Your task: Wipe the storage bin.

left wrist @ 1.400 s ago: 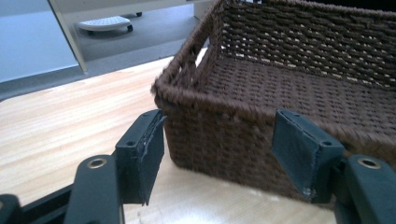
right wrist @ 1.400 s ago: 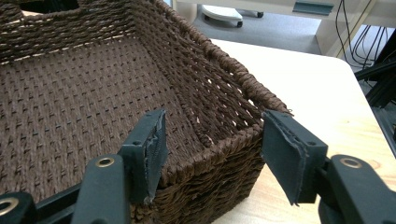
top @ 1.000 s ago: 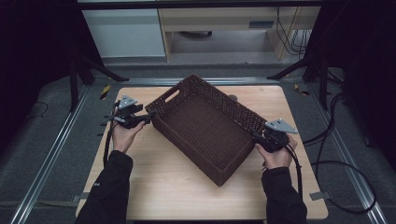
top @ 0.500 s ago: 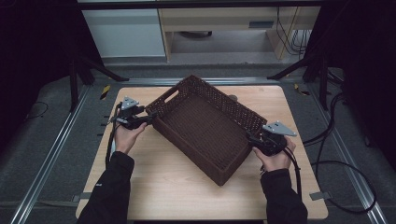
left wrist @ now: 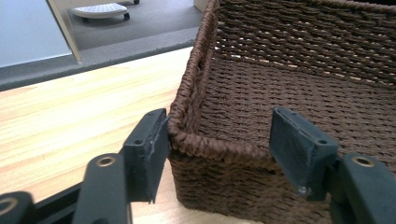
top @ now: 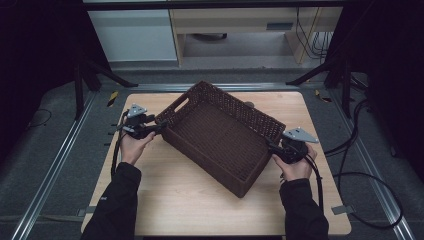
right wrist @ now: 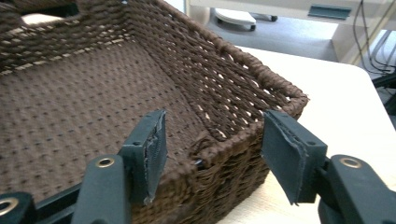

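A dark brown woven basket (top: 235,102) sits empty and turned diagonally on the wooden table (top: 190,200). It has a handle slot in its far-left end wall. My left gripper (top: 159,125) is at the basket's left corner. In the left gripper view it (left wrist: 219,135) is open, its jaws on either side of the corner rim of the basket (left wrist: 299,70). My right gripper (top: 272,146) is at the right corner. In the right gripper view it (right wrist: 215,140) is also open, one jaw inside and one outside the basket (right wrist: 93,84) wall.
Bare table surface lies in front of the basket and at both sides. Metal rails (top: 60,165) run along the floor left and right of the table. Cables (top: 360,175) trail on the floor at the right. A cabinet (top: 135,35) stands beyond the table.
Both grippers have edged slightly in toward the basket's corners. The basket itself has not visibly moved.
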{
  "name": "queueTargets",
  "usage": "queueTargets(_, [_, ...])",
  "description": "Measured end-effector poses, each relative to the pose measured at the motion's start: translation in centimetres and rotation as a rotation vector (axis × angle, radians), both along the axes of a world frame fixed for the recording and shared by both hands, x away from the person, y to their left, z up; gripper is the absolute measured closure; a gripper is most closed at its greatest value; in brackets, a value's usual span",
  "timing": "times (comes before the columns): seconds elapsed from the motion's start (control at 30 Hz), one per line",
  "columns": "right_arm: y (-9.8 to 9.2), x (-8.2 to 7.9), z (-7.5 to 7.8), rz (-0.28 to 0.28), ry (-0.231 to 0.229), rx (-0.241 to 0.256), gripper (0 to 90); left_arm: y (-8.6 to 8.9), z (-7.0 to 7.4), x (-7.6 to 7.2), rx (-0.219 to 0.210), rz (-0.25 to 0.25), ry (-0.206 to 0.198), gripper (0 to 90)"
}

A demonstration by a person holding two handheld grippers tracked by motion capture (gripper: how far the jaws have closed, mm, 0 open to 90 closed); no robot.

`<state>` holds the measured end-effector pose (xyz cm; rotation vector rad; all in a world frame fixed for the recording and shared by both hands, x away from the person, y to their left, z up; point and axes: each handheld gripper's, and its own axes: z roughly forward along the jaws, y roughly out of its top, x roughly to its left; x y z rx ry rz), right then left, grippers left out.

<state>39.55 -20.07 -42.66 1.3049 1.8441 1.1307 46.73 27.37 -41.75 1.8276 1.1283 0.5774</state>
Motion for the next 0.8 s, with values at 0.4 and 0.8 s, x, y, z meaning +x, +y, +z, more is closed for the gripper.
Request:
queueTargets(0.4, [0.7, -1.0, -0.4, 0.042, 0.028, 0.025, 40.3, 0.2, 0.7, -0.7, 0.014, -0.001, -0.019, 40.8])
queueTargets(0.8, [0.7, -0.7, 0.1, 0.047, -0.002, -0.005, 41.2, 0.5, -0.1, -1.2, 0.0, -0.051, 0.023, 44.6])
